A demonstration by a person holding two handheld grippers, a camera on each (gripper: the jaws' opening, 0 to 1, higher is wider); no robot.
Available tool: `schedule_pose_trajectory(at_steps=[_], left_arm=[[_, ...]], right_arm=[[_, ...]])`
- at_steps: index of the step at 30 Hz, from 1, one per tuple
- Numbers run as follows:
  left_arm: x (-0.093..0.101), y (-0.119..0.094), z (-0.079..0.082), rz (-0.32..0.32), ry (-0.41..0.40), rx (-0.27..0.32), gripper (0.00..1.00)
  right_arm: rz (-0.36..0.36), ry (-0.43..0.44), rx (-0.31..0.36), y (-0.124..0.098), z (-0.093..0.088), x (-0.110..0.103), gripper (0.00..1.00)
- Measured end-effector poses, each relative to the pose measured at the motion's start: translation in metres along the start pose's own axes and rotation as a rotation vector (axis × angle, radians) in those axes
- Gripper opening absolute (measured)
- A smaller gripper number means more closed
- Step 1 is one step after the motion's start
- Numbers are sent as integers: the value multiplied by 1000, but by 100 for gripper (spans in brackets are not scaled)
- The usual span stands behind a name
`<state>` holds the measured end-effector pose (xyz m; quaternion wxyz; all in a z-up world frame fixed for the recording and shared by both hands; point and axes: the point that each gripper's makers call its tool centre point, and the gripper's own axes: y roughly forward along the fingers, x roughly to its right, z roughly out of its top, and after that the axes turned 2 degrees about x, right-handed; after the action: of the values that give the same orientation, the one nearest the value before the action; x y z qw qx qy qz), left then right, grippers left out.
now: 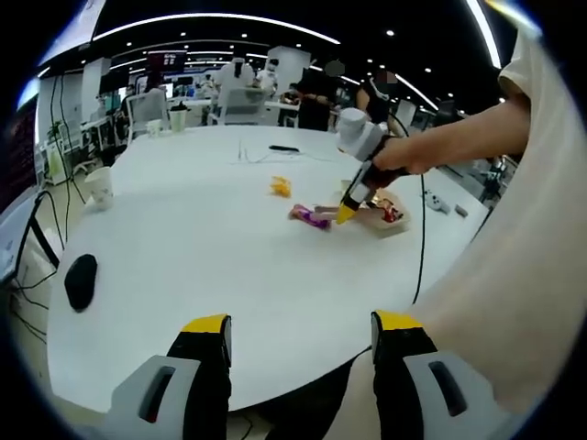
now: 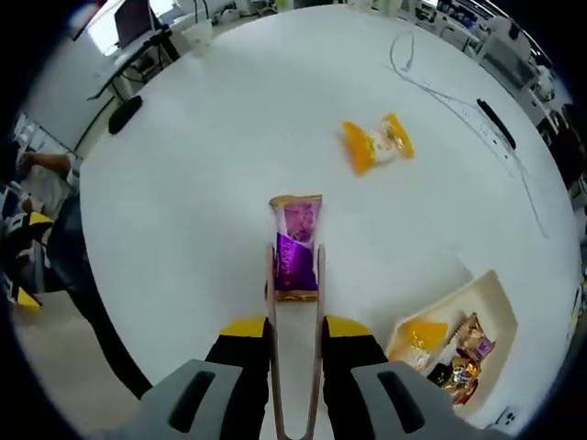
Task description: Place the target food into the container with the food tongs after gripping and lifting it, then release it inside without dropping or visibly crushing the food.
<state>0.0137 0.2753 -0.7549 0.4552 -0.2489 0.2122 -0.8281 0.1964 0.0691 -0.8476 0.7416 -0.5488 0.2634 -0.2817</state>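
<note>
A purple snack packet (image 2: 295, 246) lies flat on the white table (image 2: 183, 202). My right gripper (image 2: 295, 328) is shut on beige food tongs (image 2: 272, 353), whose two tips flank the packet's near end. Whether they press on it I cannot tell. An orange packet (image 2: 378, 144) lies farther off. To the right sits the beige tray (image 2: 500, 302), holding an orange packet and several other snacks. In the left gripper view, a person's arm holds the right gripper (image 1: 347, 213) over the purple packet (image 1: 310, 217), beside the tray (image 1: 393, 225). My left gripper (image 1: 301, 323) hangs open near the table's front edge.
A black mouse (image 1: 81, 280) and a white cup (image 1: 99, 188) sit at the table's left side. A thin cable (image 2: 459, 92) and a black bar (image 2: 495, 124) lie beyond the orange packet. Chairs and desks stand behind the table. A person's body is close on the right (image 1: 514, 275).
</note>
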Motion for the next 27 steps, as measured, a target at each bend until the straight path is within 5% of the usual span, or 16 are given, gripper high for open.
schedule_pose_trajectory(at_steps=[16, 27], left_arm=[[-3, -6, -9, 16, -35, 2, 61], [-2, -8, -7, 27, -34, 10, 61]], right_arm=[[-10, -52, -38, 11, 10, -9, 20], [-45, -86, 30, 10, 19, -2, 16]])
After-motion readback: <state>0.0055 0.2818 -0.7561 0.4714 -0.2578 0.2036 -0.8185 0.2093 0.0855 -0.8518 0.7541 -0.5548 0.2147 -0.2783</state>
